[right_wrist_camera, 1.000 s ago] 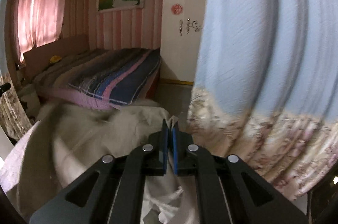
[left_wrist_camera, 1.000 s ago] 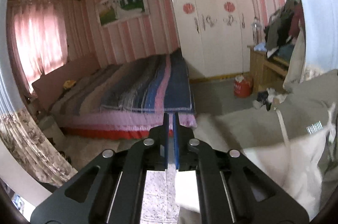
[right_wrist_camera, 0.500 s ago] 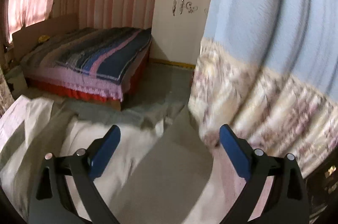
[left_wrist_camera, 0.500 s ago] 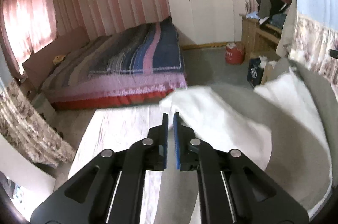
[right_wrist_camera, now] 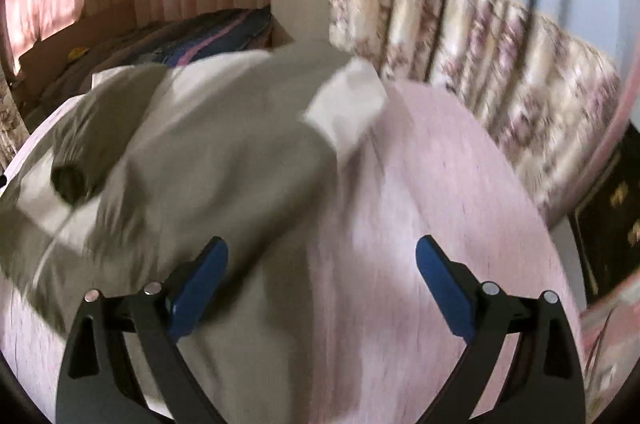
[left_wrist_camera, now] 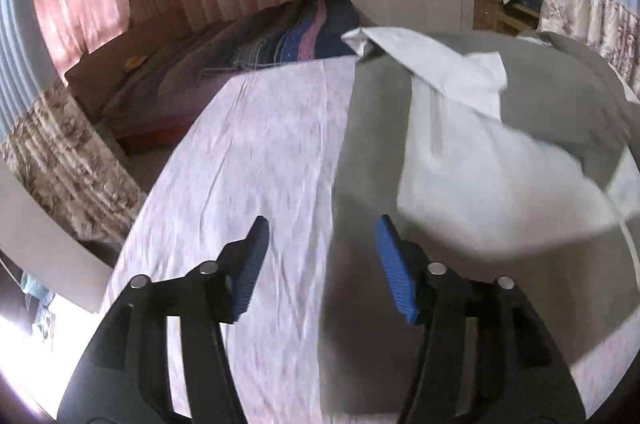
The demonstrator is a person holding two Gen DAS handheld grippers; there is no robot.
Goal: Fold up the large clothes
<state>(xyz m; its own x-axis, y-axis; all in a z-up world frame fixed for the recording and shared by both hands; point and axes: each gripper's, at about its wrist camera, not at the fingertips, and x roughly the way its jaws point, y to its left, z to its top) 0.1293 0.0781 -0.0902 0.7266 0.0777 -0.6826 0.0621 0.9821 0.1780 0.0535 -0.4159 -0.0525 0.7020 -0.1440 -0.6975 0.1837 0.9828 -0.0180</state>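
Left wrist view shows the left gripper point(left_wrist_camera: 318, 264) with its blue pads spread apart and nothing between them, hanging just above the near left edge of the garment point(left_wrist_camera: 520, 128), a large grey-olive piece with a white lining turned out in places. The garment lies in a loose heap on the desk point(left_wrist_camera: 248, 152), which is covered with a pale lilac cloth; most of the fabric sits ahead and to the right of this gripper, and its straight left edge runs away from the camera toward the far end of the desk. A white flap point(left_wrist_camera: 420, 52) sticks up near the far edge. In the right wrist view the right gripper point(right_wrist_camera: 320, 284) is also wide apart and empty, and the garment point(right_wrist_camera: 208, 152) spreads ahead and to its left, with a white corner point(right_wrist_camera: 344, 104) turned over close to the bare desk point(right_wrist_camera: 440, 216) on its right side. So the cloth lies between the two grippers, its longer run seemingly going away from the person, though blur and bunching make the outline uncertain. The left gripper looks nearer to a clean edge; the right one seems to sit over the near right border. My judgement is that the garment is laid down but not yet flat, so the coming move probably calls for fresh grasps on the two sides to spread or fold it.
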